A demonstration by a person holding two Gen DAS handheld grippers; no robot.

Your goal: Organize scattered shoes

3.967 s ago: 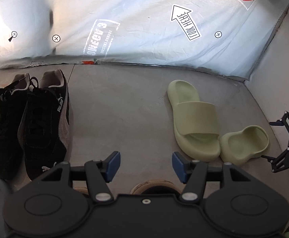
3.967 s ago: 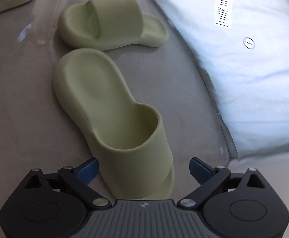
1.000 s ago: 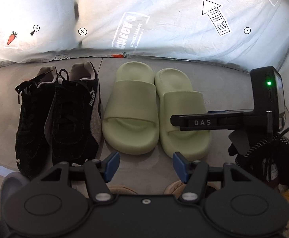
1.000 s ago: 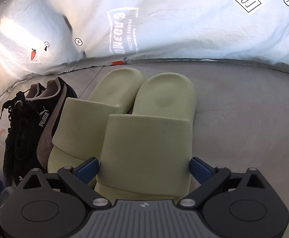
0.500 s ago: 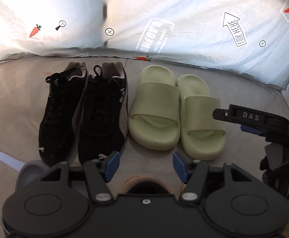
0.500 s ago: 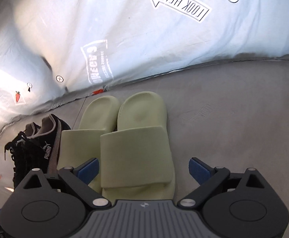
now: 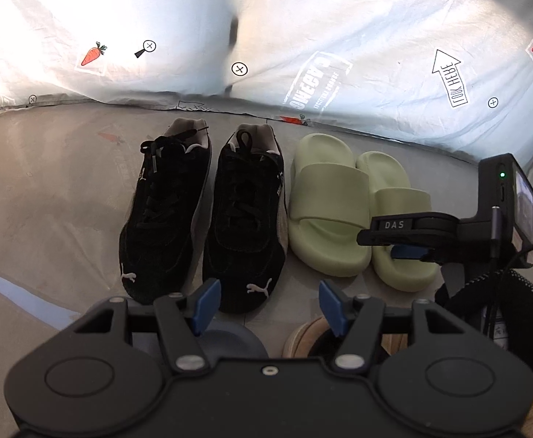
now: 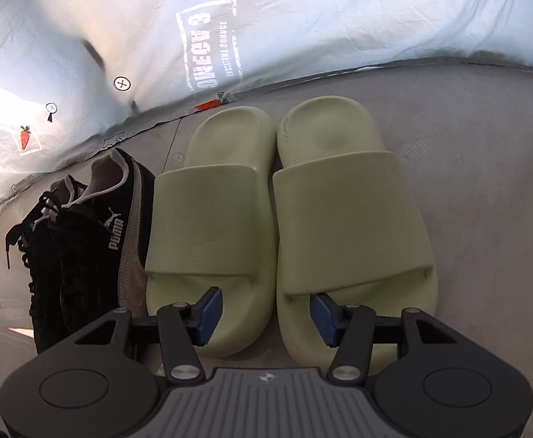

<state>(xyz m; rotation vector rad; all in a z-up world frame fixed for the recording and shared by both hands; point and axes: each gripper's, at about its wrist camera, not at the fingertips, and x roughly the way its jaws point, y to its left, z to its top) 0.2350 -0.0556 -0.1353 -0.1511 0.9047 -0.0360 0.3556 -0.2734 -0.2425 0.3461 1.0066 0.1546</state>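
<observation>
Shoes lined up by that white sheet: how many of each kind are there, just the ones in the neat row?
Black sneakers: 2
Green slides: 2
Total: 4 shoes in the row, side by side, heels toward the white sheet.

- Right slide [image 7: 399,197]: in the left wrist view its front strap and toe sit partly behind the right claw [image 7: 407,252], which crosses in front.
- Tan shoe [image 7: 304,337]: only a curved rim shows, between the left claw [image 7: 268,304] body and the frame bottom (type unclear).
- Grey rounded object [image 7: 229,343]: mostly hidden behind the left claw; cannot tell what it is.
- Black sneakers [image 8: 83,241]: in the right wrist view the far one is largely masked by the near one, toes cut by the claw body.
- Gloved hand [image 7: 500,310]: cut off at the right edge.
- Printed sheet [image 8: 208,51]: lettering reads mirrored, small print illegible.
</observation>
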